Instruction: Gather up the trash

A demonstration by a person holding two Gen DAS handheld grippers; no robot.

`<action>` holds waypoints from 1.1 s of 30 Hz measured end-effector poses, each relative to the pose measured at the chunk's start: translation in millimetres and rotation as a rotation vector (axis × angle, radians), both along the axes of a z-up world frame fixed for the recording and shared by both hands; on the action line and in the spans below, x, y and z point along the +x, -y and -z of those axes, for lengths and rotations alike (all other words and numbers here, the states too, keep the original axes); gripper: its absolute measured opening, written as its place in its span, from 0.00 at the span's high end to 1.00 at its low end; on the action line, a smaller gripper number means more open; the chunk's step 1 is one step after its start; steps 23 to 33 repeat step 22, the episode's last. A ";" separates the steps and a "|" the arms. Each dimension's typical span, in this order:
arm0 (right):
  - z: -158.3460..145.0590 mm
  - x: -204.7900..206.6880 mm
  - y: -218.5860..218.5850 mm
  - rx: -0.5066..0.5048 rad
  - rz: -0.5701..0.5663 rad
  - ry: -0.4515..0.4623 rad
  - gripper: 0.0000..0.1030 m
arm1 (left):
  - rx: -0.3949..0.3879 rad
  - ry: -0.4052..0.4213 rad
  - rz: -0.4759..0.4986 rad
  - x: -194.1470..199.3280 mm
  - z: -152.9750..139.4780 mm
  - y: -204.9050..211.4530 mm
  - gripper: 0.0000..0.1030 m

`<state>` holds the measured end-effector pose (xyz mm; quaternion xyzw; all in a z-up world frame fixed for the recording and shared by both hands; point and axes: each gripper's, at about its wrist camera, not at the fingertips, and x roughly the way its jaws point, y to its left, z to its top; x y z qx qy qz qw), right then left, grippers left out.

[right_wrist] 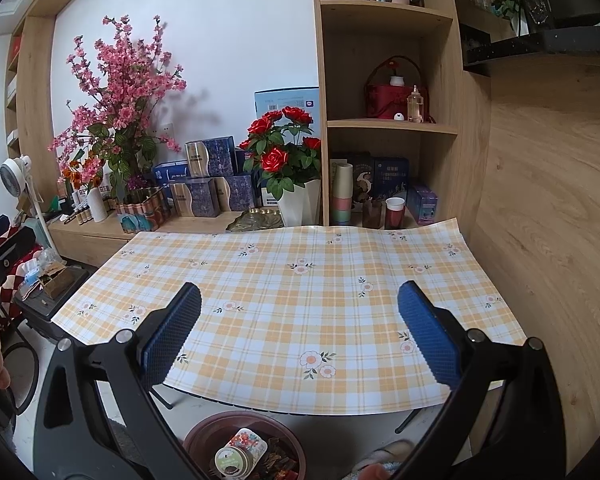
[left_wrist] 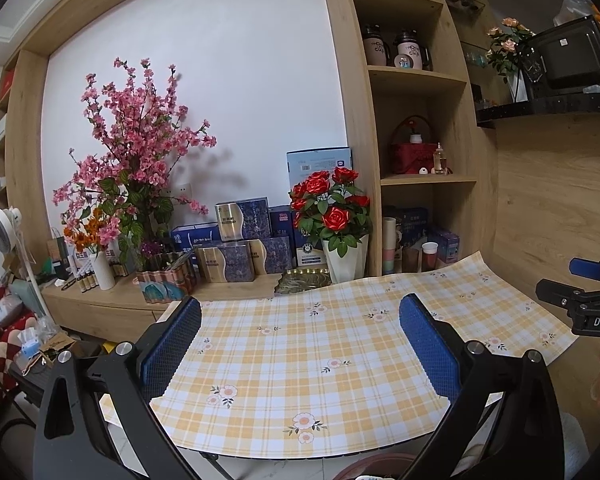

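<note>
Below my right tongs (right_wrist: 299,330), gaping and empty, the bin (right_wrist: 244,446) at bottom centre already holds wrappers and a tin; left tongs (left_wrist: 300,332) likewise gape empty. Counter (right_wrist: 300,280) shows no trash, so collecting looks finished.

Both wrist views look forward and slightly down from the near edge of the table (left_wrist: 300,344), toward the wall at 12 o'clock. The left view sits further left; the right gripper (left_wrist: 580,292) enters at 3 o'clock. The right view stands higher, with a bin (right_wrist: 244,446) at 6 o'clock. Shared: the table (right_wrist: 300,280), roses (left_wrist: 332,204) (right_wrist: 284,140), shelves (left_wrist: 416,76) (right_wrist: 388,12).
</note>
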<state>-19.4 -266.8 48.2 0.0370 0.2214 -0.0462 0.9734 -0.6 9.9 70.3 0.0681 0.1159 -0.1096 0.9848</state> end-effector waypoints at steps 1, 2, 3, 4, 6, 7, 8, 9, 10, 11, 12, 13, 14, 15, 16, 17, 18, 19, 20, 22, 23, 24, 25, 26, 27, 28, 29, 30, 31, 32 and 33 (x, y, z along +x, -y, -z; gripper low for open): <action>-0.5 -0.1 -0.3 0.000 0.001 0.000 0.06 | -0.001 -0.003 -0.002 0.4 -0.5 -0.4 0.06; -0.6 0.0 -0.3 0.000 0.000 0.000 0.06 | -0.004 -0.006 -0.002 0.8 -1.0 -1.0 0.06; -0.6 0.1 -0.2 0.000 -0.001 0.000 0.06 | -0.008 -0.009 -0.001 0.9 -1.5 -1.5 0.06; -0.6 0.1 -0.3 0.000 -0.001 -0.001 0.06 | -0.010 -0.012 0.000 0.9 -1.9 -1.9 0.06; -0.6 -0.1 -0.4 -0.001 0.000 0.000 0.06 | -0.010 -0.011 -0.002 0.4 -2.4 -2.1 0.06; -0.7 0.0 -0.5 -0.001 -0.001 0.000 0.06 | -0.009 -0.009 -0.003 0.6 -2.8 -1.8 0.06; -0.6 0.0 -0.6 0.000 0.000 -0.001 0.06 | -0.008 -0.009 -0.003 0.7 -3.0 -1.9 0.06; -0.9 0.1 -0.7 -0.001 0.000 -0.001 0.06 | -0.009 -0.009 -0.003 1.5 -3.6 -1.5 0.06; -0.9 0.1 -0.7 0.000 -0.001 -0.001 0.06 | -0.009 -0.010 -0.002 1.5 -3.6 -1.5 0.06; -0.9 0.1 -0.7 0.000 -0.001 0.000 0.06 | -0.009 -0.010 -0.003 1.5 -3.6 -1.4 0.06; -0.9 0.2 -0.8 -0.001 0.000 0.000 0.06 | -0.008 -0.010 -0.004 1.2 -3.5 -1.3 0.06; -0.8 0.2 -0.8 -0.001 0.000 -0.001 0.06 | -0.007 -0.009 -0.007 1.2 -3.4 -1.3 0.06; -0.4 0.0 -1.3 -0.001 0.000 -0.002 0.06 | -0.006 -0.008 -0.009 1.3 -3.2 -1.3 0.06; -0.1 0.0 -1.8 -0.001 0.000 -0.003 0.06 | -0.005 -0.009 -0.012 1.1 -3.1 -1.2 0.06; 0.2 0.7 -1.5 0.000 -0.001 -0.005 0.06 | -0.004 -0.009 -0.013 1.0 -2.9 -1.1 0.06; 0.7 0.7 -1.7 -0.001 0.000 -0.006 0.06 | -0.002 -0.011 -0.014 0.9 -2.5 -0.8 0.06; 1.2 0.8 -1.8 -0.001 -0.001 -0.007 0.06 | -0.001 -0.012 -0.015 0.9 -2.1 -0.3 0.06; 1.9 0.8 -1.9 0.000 -0.001 -0.008 0.06 | 0.000 -0.014 -0.016 1.1 -1.8 0.1 0.06; 2.3 0.9 -2.1 0.000 -0.001 -0.009 0.06 | 0.000 -0.015 -0.017 1.0 -1.5 0.3 0.06; 2.5 1.0 -2.2 -0.001 -0.001 -0.010 0.06 | -0.002 -0.019 -0.018 1.2 -0.9 0.5 0.06; 2.5 1.0 -2.2 -0.001 -0.001 -0.010 0.06 | -0.002 -0.019 -0.018 1.2 -0.9 0.5 0.06; 2.5 1.0 -2.2 -0.001 -0.001 -0.010 0.06 | -0.002 -0.019 -0.018 1.2 -0.9 0.5 0.06; 2.5 1.0 -2.2 -0.001 -0.001 -0.010 0.06 | -0.002 -0.019 -0.018 1.2 -0.9 0.5 0.06; 2.5 1.0 -2.2 -0.001 -0.001 -0.010 0.06 | -0.002 -0.019 -0.018 1.2 -0.9 0.5 0.06; 2.5 1.0 -2.2 -0.001 -0.001 -0.010 0.06 | -0.002 -0.019 -0.018 1.2 -0.9 0.5 0.06; 2.5 1.0 -2.2 -0.001 -0.001 -0.010 0.06 | -0.002 -0.019 -0.018 1.2 -0.9 0.5 0.06; 2.5 1.0 -2.2 -0.001 -0.001 -0.010 0.06 | -0.002 -0.019 -0.018 1.2 -0.9 0.5 0.06; 2.5 1.0 -2.2 -0.001 -0.001 -0.010 0.06 | -0.002 -0.019 -0.018 1.2 -0.9 0.5 0.06; 2.5 1.0 -2.2 -0.001 -0.001 -0.010 0.06 | -0.002 -0.019 -0.018 1.2 -0.9 0.5 0.06; 2.5 1.0 -2.2 -0.001 -0.001 -0.010 0.06 | -0.002 -0.019 -0.018 1.2 -0.9 0.5 0.06; 2.5 1.0 -2.2 -0.001 -0.001 -0.010 0.06 | -0.002 -0.019 -0.018 1.2 -0.9 0.5 0.06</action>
